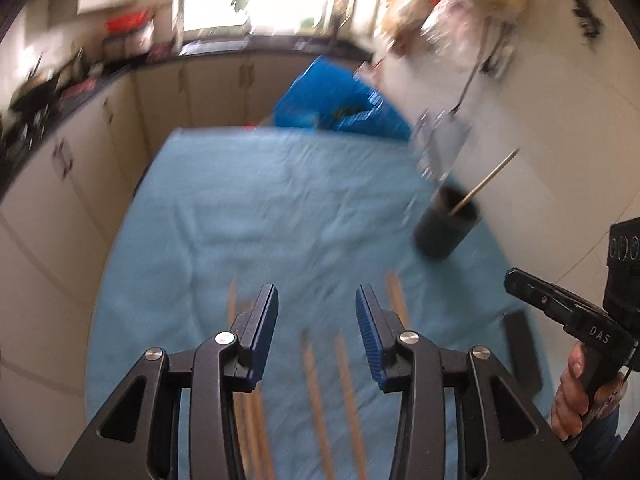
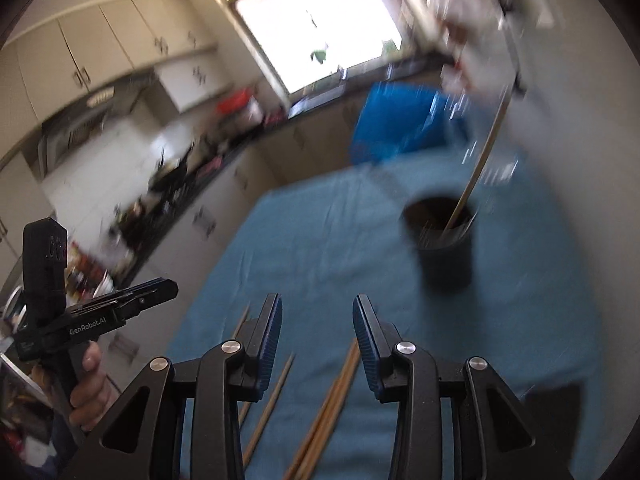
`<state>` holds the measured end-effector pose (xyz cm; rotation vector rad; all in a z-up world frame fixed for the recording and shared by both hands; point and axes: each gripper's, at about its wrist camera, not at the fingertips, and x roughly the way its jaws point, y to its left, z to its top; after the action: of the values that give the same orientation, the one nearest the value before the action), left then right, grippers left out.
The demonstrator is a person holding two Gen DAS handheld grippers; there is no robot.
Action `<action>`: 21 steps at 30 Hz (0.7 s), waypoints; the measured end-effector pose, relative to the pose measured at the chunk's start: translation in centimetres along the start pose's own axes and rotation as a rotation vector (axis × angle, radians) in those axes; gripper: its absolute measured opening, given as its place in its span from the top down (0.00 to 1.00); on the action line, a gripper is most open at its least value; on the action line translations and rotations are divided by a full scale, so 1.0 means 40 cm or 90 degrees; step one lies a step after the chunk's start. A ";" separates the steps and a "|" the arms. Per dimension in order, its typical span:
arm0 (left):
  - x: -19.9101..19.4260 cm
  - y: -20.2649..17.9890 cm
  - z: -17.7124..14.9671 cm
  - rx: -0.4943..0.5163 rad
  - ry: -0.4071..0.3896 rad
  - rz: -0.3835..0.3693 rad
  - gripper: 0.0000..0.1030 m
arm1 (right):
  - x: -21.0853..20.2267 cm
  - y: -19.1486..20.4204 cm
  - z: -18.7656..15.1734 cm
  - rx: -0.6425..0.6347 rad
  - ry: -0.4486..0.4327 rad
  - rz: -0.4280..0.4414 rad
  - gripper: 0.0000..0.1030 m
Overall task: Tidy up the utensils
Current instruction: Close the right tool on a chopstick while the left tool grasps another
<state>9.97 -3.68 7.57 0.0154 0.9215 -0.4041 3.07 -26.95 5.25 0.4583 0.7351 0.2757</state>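
Left wrist view shows chopsticks lying lengthwise under the unclenched, empty left hand-held gripper, near the counter's front edge; right hand-held gripper, likewise empty, hovers beside.

The right gripper carries the letters "DAS" on its body. The left gripper reads "GenRobot.AI" along its side.

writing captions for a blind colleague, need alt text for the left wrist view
The open left gripper hovers over wooden chopsticks lying on a blue cloth. A dark cup holding one stick stands farther right; the right gripper shows at the edge.
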 end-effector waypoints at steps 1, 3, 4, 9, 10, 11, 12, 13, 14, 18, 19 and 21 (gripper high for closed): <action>0.015 0.020 -0.022 -0.011 0.017 -0.001 0.62 | 0.037 0.010 -0.021 0.003 0.036 0.012 0.62; 0.053 0.066 -0.072 -0.040 0.059 -0.005 0.62 | 0.092 0.025 -0.046 0.005 0.077 0.017 0.62; 0.066 0.082 -0.093 -0.052 0.069 -0.002 0.62 | 0.127 0.038 -0.059 0.003 0.102 0.012 0.62; 0.100 0.175 -0.148 -0.100 0.096 -0.006 0.62 | 0.270 0.062 -0.097 0.014 0.207 -0.013 0.66; 0.105 0.192 -0.150 -0.111 0.099 -0.006 0.62 | 0.286 0.059 -0.099 0.021 0.215 -0.030 0.67; 0.112 0.207 -0.149 -0.121 0.102 -0.006 0.62 | 0.291 0.051 -0.093 0.026 0.209 -0.042 0.67; 0.121 0.212 -0.149 -0.126 0.106 -0.005 0.62 | 0.296 0.041 -0.082 0.020 0.198 -0.062 0.67; 0.134 0.222 -0.147 -0.131 0.113 0.000 0.62 | 0.303 0.028 -0.072 0.009 0.196 -0.100 0.67; 0.144 0.226 -0.145 -0.133 0.117 0.003 0.62 | 0.304 0.014 -0.066 0.010 0.194 -0.125 0.67; 0.200 0.233 -0.130 -0.126 0.141 0.019 0.62 | 0.310 -0.079 -0.034 0.048 0.193 -0.181 0.69; 0.210 0.231 -0.125 -0.119 0.141 0.017 0.62 | 0.311 -0.100 -0.028 0.059 0.190 -0.191 0.70; 0.229 0.236 -0.115 -0.116 0.143 0.028 0.62 | 0.320 -0.124 -0.019 0.076 0.196 -0.197 0.71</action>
<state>14.59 2.85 -3.85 -0.0879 1.1747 -0.2802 12.07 -25.95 -5.10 0.4118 1.1136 0.0099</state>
